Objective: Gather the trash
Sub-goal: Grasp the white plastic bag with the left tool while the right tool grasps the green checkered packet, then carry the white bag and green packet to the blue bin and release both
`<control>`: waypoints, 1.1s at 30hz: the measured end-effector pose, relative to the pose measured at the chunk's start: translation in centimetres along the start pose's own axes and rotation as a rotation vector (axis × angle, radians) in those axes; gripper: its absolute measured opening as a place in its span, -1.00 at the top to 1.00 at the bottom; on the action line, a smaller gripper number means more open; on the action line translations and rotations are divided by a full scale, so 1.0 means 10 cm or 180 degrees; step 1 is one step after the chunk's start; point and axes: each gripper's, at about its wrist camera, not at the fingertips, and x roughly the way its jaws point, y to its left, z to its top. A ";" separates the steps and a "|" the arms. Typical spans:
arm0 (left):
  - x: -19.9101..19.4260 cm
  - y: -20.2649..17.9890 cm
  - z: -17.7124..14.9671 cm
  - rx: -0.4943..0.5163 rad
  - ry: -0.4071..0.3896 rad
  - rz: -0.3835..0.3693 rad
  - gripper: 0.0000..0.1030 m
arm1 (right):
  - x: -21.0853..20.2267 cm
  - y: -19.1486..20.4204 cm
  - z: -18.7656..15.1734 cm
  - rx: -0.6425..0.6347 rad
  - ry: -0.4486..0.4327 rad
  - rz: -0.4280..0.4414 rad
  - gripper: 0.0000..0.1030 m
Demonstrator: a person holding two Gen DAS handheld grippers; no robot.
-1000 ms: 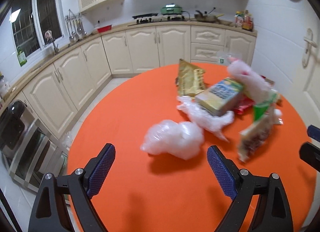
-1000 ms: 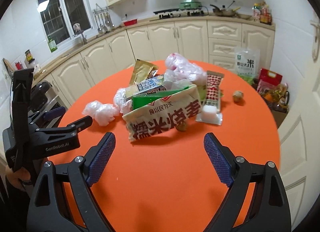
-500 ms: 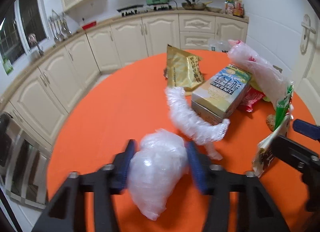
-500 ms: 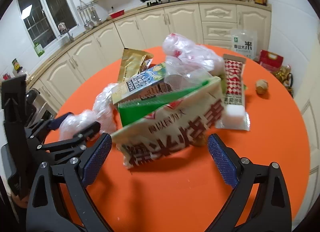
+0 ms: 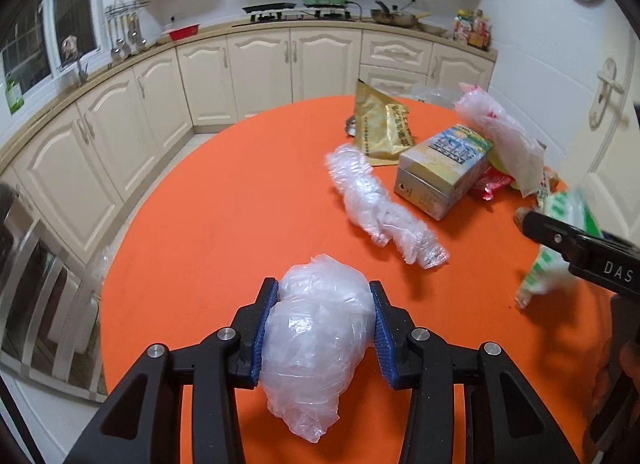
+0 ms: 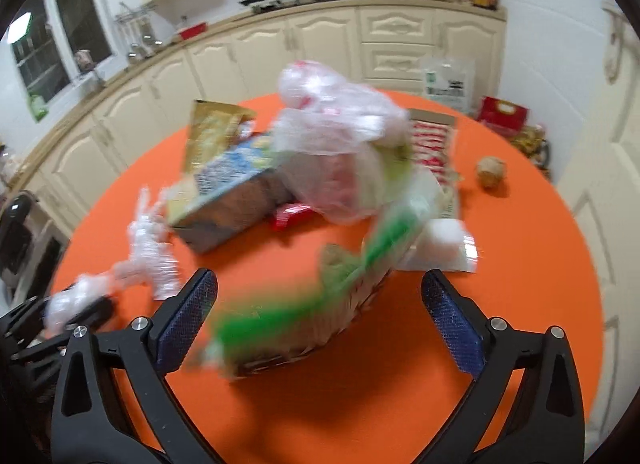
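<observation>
My left gripper (image 5: pixel 323 292) is closing; its blue pads press both sides of a crumpled clear plastic bag (image 5: pixel 316 336) at the near edge of the round orange table (image 5: pixel 224 203). In the right wrist view that same gripper and bag (image 6: pixel 64 304) show blurred at the lower left. My right gripper (image 6: pixel 319 284) stands wide, its jaws still opening. A green-and-white snack bag (image 6: pixel 320 304), blurred, lies tilted between its fingers without touching the pads. One right finger (image 5: pixel 580 248) enters the left wrist view from the right.
Behind lie a wrinkled clear wrapper (image 5: pixel 380 207), a gold pouch (image 5: pixel 382 131), a drink carton (image 5: pixel 444 167) and a red-printed plastic bag (image 5: pixel 504 131). A red-white packet (image 6: pixel 432 143), a wrapped white block (image 6: pixel 444 248) and a brown ball (image 6: pixel 491 171) sit right. Cabinets ring the table.
My left gripper moved onto the crumpled plastic bag and closed on it. My right gripper came down closer to the snack bag, which now lies tilted between its wider jaws.
</observation>
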 end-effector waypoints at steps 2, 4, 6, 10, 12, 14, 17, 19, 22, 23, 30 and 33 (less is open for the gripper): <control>-0.06 0.04 -0.01 -0.0055 0.0013 -0.0061 0.14 | -0.04 -0.05 -0.02 0.0078 -0.0015 0.0050 -0.98; -0.07 0.10 0.01 -0.0181 0.0057 -0.0183 0.09 | -0.06 -0.09 -0.04 0.0141 -0.0026 0.0078 -0.99; -0.08 0.10 0.04 -0.0262 0.0075 -0.0205 0.06 | -0.02 -0.09 -0.05 0.0131 0.0029 0.0172 -0.98; 0.01 -0.02 0.09 -0.0166 0.0151 -0.0010 -0.02 | 0.01 -0.09 -0.17 0.0062 0.0131 0.0232 -0.96; 0.07 -0.08 0.11 -0.0100 0.0187 0.0076 -0.11 | -0.06 -0.14 -0.22 0.0126 0.0088 0.0315 -0.95; 0.07 -0.13 0.10 -0.0043 0.0137 0.0159 0.00 | -0.08 -0.13 -0.25 0.0097 0.0057 0.0411 -0.91; 0.03 -0.18 0.06 -0.0003 0.0131 0.0095 0.23 | -0.08 -0.09 -0.26 0.0045 0.0076 0.0531 -0.11; -0.03 -0.22 0.01 0.0085 0.0115 0.0088 0.24 | -0.05 -0.07 -0.25 0.0006 0.0103 0.0510 0.09; -0.19 -0.22 -0.08 0.0102 0.0060 -0.0014 0.25 | -0.03 -0.09 -0.24 -0.0020 0.0118 0.0588 0.29; -0.27 -0.22 -0.11 0.0097 0.0038 -0.0064 0.25 | -0.04 -0.13 -0.26 0.0024 0.0117 0.0714 0.39; -0.81 -0.35 -0.26 0.0164 -0.0172 -0.0277 0.25 | -0.47 -0.24 -0.40 0.0061 -0.0102 0.0937 0.71; -0.96 -0.45 -0.32 0.0196 -0.0230 -0.0346 0.25 | -0.66 -0.35 -0.47 0.0070 -0.0159 0.1010 0.75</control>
